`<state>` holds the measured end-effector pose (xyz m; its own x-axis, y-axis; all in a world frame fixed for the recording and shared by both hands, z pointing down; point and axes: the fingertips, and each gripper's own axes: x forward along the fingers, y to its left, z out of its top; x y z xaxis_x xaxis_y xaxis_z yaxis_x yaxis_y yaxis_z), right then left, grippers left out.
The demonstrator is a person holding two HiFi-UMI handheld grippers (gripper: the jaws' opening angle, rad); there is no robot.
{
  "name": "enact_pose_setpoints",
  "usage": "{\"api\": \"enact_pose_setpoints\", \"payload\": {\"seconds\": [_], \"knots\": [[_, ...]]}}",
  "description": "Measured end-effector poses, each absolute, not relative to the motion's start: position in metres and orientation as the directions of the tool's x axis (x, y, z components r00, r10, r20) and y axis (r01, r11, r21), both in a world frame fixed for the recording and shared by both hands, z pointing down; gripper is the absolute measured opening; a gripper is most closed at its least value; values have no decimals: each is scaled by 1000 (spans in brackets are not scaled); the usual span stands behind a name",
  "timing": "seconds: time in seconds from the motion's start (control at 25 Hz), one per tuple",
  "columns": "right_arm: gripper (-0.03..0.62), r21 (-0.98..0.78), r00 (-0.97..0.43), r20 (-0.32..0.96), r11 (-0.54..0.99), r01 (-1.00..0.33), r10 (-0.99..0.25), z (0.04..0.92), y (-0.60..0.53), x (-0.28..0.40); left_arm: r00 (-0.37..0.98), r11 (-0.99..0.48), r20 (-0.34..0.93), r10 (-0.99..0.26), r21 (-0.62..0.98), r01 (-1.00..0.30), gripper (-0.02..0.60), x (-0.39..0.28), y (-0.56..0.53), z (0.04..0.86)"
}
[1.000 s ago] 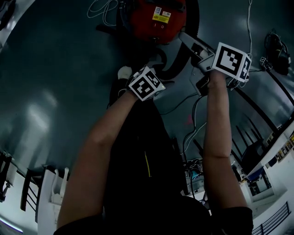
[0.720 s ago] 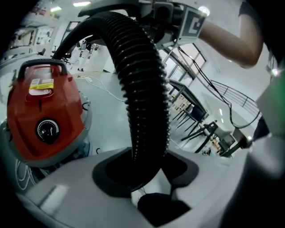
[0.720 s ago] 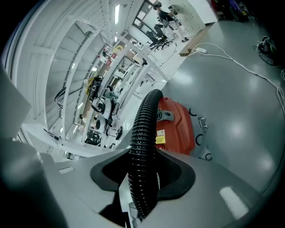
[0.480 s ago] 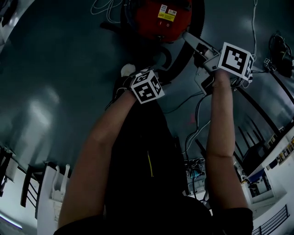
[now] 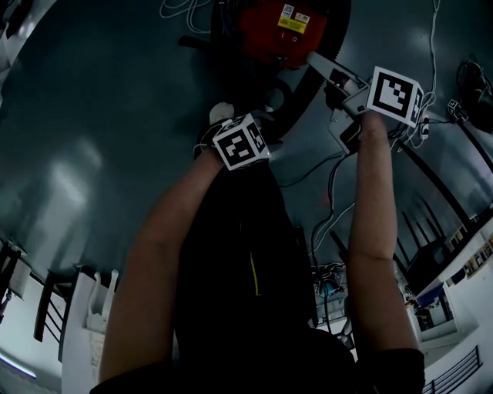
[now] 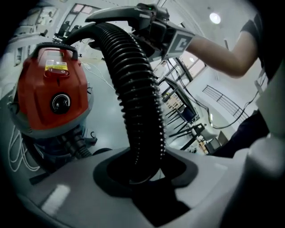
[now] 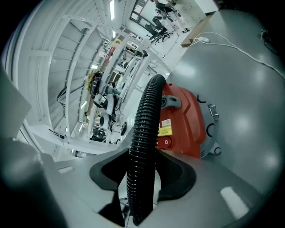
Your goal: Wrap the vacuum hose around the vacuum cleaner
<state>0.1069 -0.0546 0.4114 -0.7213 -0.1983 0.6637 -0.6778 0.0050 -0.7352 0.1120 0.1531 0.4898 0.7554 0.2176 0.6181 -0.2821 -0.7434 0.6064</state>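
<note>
The red vacuum cleaner (image 5: 281,31) stands on the floor ahead, its black ribbed hose (image 5: 308,85) curving off to its right. In the left gripper view the hose (image 6: 140,102) rises out of the notch of my left gripper (image 6: 142,178). Its jaws have just been closing and now press on it, with the vacuum (image 6: 53,93) to the left. My right gripper (image 6: 151,22) holds the hose higher up. In the right gripper view the hose (image 7: 144,133) runs through my right gripper (image 7: 142,178), whose jaws have just eased slightly but still clasp it, in front of the vacuum (image 7: 185,124).
A white cable (image 5: 181,9) lies coiled on the grey floor left of the vacuum. Thin cables (image 5: 331,177) trail across the floor at the right, beside a black bag (image 5: 477,85). Shelving (image 7: 107,98) lines the wall behind the vacuum.
The left gripper has shifted a little to the left, away from the right gripper. The right gripper has barely moved. The vacuum sits slightly further right in the head view.
</note>
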Motion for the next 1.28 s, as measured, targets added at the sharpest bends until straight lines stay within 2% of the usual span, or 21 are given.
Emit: {"api": "enact_pose_setpoints", "payload": {"seconds": [0.36, 0.56, 0.8, 1.08, 1.28], "knots": [[205, -786, -791, 564, 138, -602, -238, 393, -62, 89, 812, -682, 546, 204, 675, -283, 176, 110, 162, 460], [219, -773, -772, 580, 121, -622, -261, 388, -58, 86, 797, -694, 548, 255, 677, -244, 167, 109, 163, 451], [221, -761, -743, 540, 149, -632, -395, 370, -66, 98, 793, -710, 543, 277, 672, -212, 172, 123, 159, 439], [218, -701, -679, 605, 126, -702, -416, 382, -54, 117, 767, -700, 564, 305, 679, -220, 175, 138, 164, 451], [190, -693, -655, 619, 91, -715, -433, 394, -53, 128, 757, -705, 588, 285, 663, -250, 178, 140, 160, 471]]}}
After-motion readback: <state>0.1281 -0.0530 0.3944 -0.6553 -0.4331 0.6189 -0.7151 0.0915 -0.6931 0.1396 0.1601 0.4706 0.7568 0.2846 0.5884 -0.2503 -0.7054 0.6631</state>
